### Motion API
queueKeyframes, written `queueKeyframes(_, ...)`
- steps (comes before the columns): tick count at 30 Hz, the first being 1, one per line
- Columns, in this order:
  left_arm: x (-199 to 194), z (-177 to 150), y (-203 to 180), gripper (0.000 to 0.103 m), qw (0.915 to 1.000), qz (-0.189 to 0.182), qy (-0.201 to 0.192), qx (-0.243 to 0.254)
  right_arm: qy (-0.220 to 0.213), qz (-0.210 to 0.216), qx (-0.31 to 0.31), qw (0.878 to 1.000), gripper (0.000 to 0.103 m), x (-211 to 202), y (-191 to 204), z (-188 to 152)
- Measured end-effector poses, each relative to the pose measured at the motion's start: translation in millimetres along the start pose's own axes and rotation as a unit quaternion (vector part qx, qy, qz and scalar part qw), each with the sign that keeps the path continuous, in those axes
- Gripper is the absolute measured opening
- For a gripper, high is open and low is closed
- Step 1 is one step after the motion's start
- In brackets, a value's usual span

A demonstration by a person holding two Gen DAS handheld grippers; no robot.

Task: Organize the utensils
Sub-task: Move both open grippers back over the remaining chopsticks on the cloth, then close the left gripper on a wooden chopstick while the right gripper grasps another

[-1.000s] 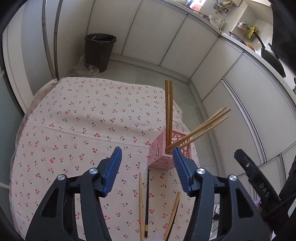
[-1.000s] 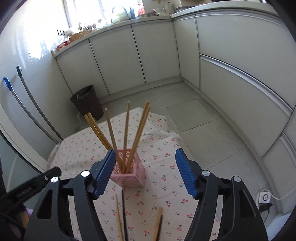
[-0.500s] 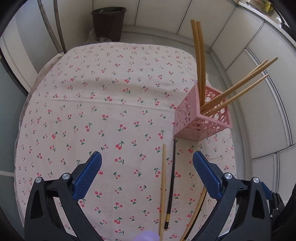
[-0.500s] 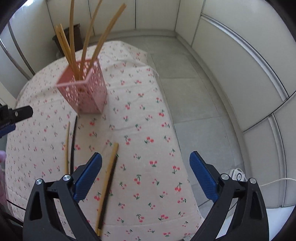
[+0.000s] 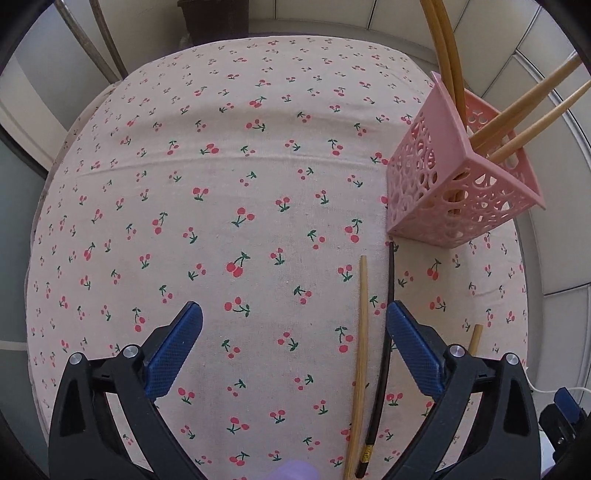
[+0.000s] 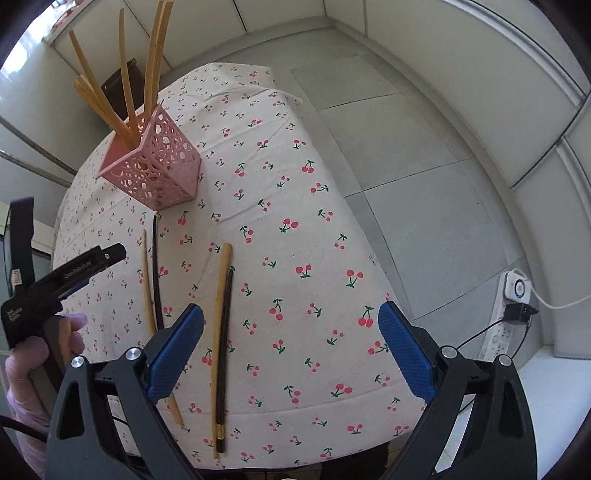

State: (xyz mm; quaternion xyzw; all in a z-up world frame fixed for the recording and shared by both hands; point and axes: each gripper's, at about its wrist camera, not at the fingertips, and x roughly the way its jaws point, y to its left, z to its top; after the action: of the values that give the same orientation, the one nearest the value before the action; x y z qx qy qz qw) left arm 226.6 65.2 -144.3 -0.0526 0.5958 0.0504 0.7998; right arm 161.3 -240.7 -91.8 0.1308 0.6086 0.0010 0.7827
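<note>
A pink perforated holder (image 5: 458, 184) (image 6: 155, 173) stands on the cherry-print tablecloth with several wooden chopsticks (image 5: 517, 110) (image 6: 125, 96) in it. On the cloth lie a wooden chopstick (image 5: 359, 354) (image 6: 147, 284) beside a black one (image 5: 382, 362) (image 6: 157, 273), and a second wooden (image 6: 218, 328) and black (image 6: 224, 347) pair to their right. My left gripper (image 5: 291, 343) is open just above the cloth, the first pair near its right finger. My right gripper (image 6: 291, 347) is open above the second pair, which lies by its left finger.
The tablecloth (image 5: 221, 166) (image 6: 295, 221) drops off at the near and right edges to a tiled floor (image 6: 424, 166). A dark bin (image 5: 214, 18) stands beyond the far edge. A power strip with a cable (image 6: 513, 295) lies on the floor at right. White cabinets surround.
Both grippers have dropped and tilted down toward the table and opened wider. The loose chopsticks now lie close under the fingers.
</note>
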Motion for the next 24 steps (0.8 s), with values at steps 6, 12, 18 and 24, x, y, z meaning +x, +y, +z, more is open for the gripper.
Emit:
queueKeyframes(6, 10, 1, 1, 0.095, 1.0000, 0.001, 0.006, -0.004, 0.005, 0.016, 0.022, 1.000, 0.093, -1, -6, -2)
queueKeyframes(12, 19, 3, -8, 0.087, 0.9996, 0.021, -0.014, 0.016, 0.018, 0.016, 0.029, 0.999, 0.093, 6, -9, -2)
queueKeyframes(18, 32, 6, -16, 0.069, 0.9999, 0.008, -0.001, 0.013, 0.019, 0.017, 0.025, 0.999, 0.093, 7, -7, -3)
queueKeyframes(24, 30, 5, -21, 0.058, 0.9995, 0.015, -0.013, 0.025, 0.017, 0.016, 0.022, 0.999, 0.093, 7, -5, -3)
